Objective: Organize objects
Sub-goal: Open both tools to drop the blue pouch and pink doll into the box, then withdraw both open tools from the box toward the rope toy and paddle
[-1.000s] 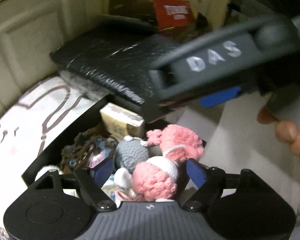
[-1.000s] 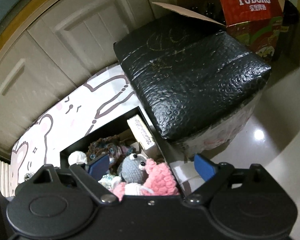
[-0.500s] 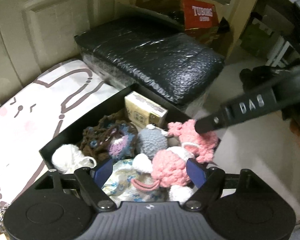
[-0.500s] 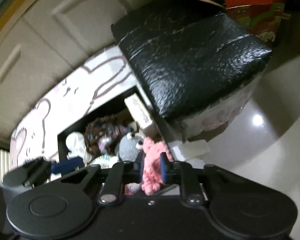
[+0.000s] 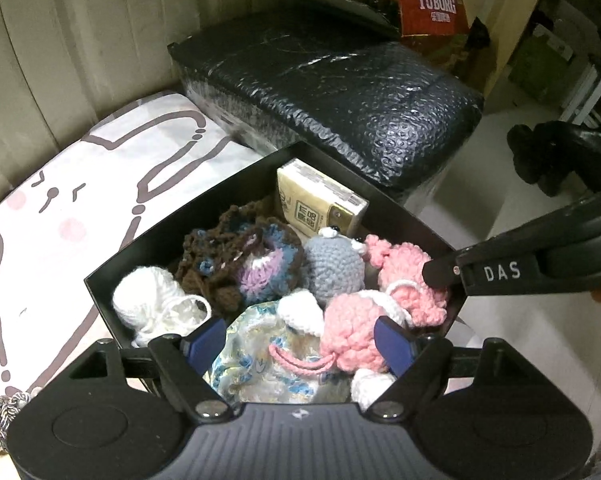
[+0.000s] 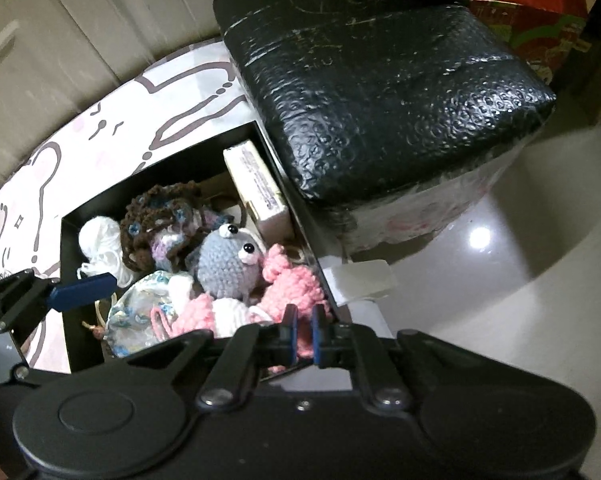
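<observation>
So since a second ago my right gripper (image 6: 302, 330) has dropped toward the black box (image 5: 188, 216) and snapped its fingers together on the pink crochet toy (image 6: 296, 280), which lies at the box's right edge. In the left wrist view that gripper comes in from the right with its tip buried in the pink yarn. My left gripper (image 5: 300, 340) hangs over the near side of the box with fingers apart, nothing pinched, above a floral pouch (image 5: 260, 364). Also in the box: a grey crochet mouse (image 6: 228, 264) left of the pink one, a brown crochet piece (image 5: 236, 260), white yarn (image 5: 148, 300) at the left, and a tissue pack (image 5: 320, 204) at the far wall. A black bubble-wrapped parcel (image 6: 380, 92) sits beyond.
</observation>
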Available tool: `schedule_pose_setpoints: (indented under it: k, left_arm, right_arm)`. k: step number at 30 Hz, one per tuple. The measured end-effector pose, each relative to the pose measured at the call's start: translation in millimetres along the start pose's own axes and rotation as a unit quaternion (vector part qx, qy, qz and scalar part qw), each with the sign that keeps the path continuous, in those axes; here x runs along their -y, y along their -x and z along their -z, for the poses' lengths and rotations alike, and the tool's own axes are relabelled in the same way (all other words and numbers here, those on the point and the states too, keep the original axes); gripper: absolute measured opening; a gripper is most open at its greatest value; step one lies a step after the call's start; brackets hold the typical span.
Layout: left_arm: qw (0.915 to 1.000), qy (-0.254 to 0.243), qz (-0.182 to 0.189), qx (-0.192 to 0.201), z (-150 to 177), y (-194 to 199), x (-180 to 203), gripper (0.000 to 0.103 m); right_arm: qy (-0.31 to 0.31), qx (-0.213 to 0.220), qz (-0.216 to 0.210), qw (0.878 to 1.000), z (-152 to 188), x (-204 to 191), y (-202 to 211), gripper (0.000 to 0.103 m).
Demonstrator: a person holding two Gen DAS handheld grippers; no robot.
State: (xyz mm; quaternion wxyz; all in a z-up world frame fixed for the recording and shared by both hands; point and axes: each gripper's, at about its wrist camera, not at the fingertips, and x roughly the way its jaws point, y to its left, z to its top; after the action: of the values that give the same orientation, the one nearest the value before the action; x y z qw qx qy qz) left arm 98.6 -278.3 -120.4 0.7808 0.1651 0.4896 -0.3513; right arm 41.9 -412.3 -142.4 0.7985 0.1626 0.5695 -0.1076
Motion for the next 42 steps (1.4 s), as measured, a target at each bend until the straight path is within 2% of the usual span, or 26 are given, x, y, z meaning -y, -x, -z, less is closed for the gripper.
schedule_pose_setpoints:
  k: [3,6,9,11,13,17,23,28,35,42]
  left_arm:
    - [0.9999,0.009,0.003,0.005,0.3,5.3,-1.0,0.081]
    - [0.9997,0.017,0.002,0.017,-0.3,14.9,-1.0,0.081]
    - [0.9993,0.024,-0.014,0.024,-0.5,24.2,-0.4,0.081]
    - [0.9989,0.03,-0.022,0.028,0.1,30.6,-1.8,0.081]
    - [0.9983,0.04,-0.027,0.032,1.6,37.3,-5.0,0.082]
    - [0.9964,0.064,-0.037,0.042,6.1,51.3,-13.9,0.084]
    - [0.9921,0.095,-0.055,0.062,13.7,71.5,-25.6,0.088]
    - [0.9882,0.111,-0.076,0.074,20.1,83.0,-32.1,0.096]
    - [0.9831,0.133,-0.096,0.083,26.7,91.9,-39.9,0.103]
    - [0.9803,0.144,-0.101,0.09,32.5,98.0,-43.8,0.103]
  right_arm:
    - [-0.003,0.004,-0.005,1.0,-0.7,-0.4,4.3,0.01]
    - [-0.004,0.031,-0.014,0.999,-1.3,-0.1,16.5,0.014]
    - [0.001,0.067,-0.026,0.997,0.0,-0.6,31.7,0.025]
    - [0.007,0.087,-0.029,0.996,1.1,-1.9,39.4,0.027]
    - [0.014,0.104,-0.027,0.994,2.4,-3.0,46.0,0.034]
    - [0.028,0.131,-0.019,0.991,6.6,-2.3,54.4,0.042]
    - [0.043,0.151,-0.007,0.988,13.1,0.3,60.5,0.056]
    - [0.062,0.171,-0.013,0.983,21.2,-0.9,68.2,0.08]
    - [0.077,0.175,0.002,0.982,28.5,-3.2,73.5,0.087]
    - [0.083,0.19,0.012,0.978,33.0,-4.7,77.8,0.101]
